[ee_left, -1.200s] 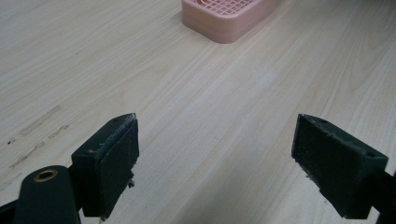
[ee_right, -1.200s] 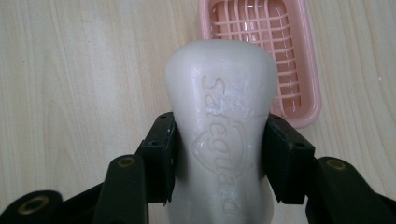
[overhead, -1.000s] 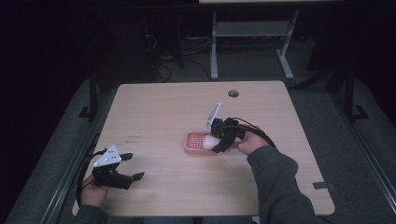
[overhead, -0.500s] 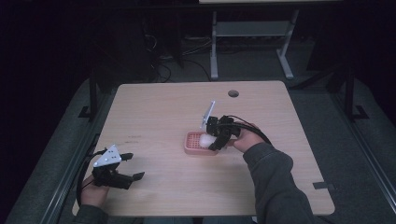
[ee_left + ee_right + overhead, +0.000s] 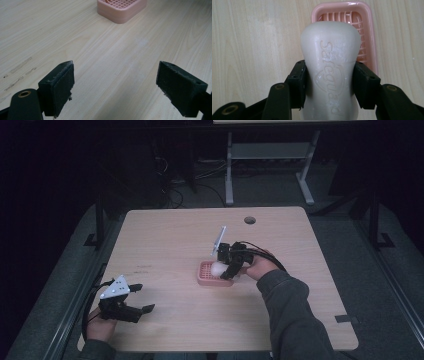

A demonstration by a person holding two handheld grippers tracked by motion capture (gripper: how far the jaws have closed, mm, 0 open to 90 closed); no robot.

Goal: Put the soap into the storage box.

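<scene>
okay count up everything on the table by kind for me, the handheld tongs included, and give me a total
Soap bar, white, clamped in the right tongs: 1
Soap dish, pink with a slotted floor: 1
Handheld tongs, the right ones plus the left tongs standing open over bare wood: 2
Total: 4

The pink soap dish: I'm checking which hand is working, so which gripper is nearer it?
Right. The right gripper holds the soap bar over the pink soap dish; the left gripper rests far off, near the table's front-left edge.
</scene>
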